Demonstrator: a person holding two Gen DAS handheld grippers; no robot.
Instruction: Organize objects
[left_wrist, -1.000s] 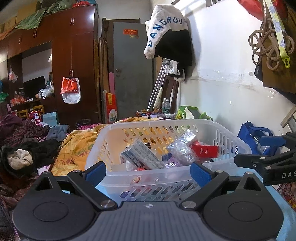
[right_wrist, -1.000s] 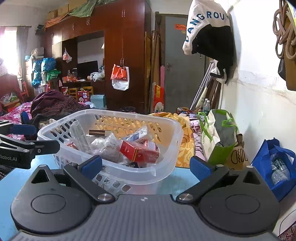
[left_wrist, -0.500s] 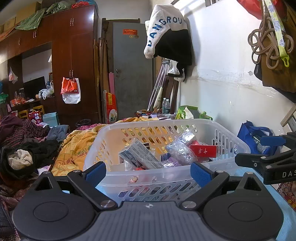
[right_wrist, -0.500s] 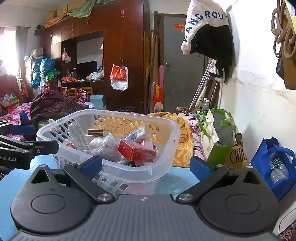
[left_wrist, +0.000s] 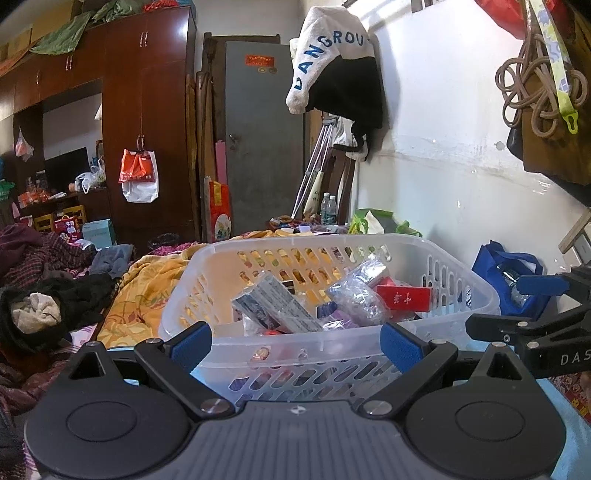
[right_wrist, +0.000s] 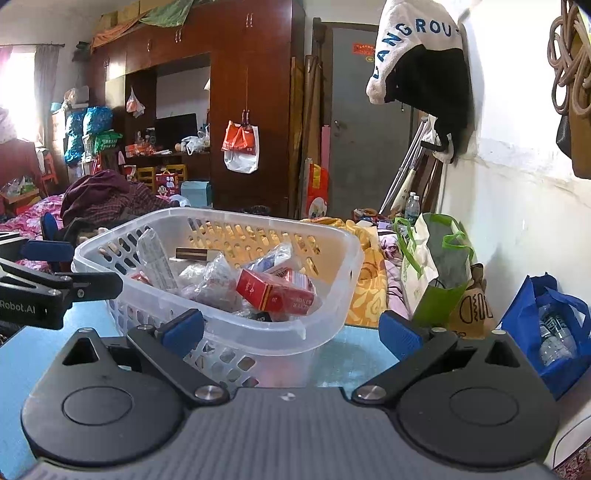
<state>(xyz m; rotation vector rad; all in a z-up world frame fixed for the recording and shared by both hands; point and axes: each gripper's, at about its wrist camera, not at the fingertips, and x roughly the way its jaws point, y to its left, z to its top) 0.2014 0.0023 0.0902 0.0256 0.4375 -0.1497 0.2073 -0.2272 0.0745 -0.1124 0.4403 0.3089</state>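
Left tongs (left_wrist: 297, 347) spread before filled basket (left_wrist: 369, 345)

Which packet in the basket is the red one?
The red box, lying tilted at the basket's right side beside the crinkly clear bag; the long carton is white and grey, leaning left.

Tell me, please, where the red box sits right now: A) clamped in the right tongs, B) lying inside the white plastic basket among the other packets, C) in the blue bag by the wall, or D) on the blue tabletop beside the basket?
B: the red box lies inside the white basket against a clear crinkled packet, while both the right tongs and the left tongs are open and empty.
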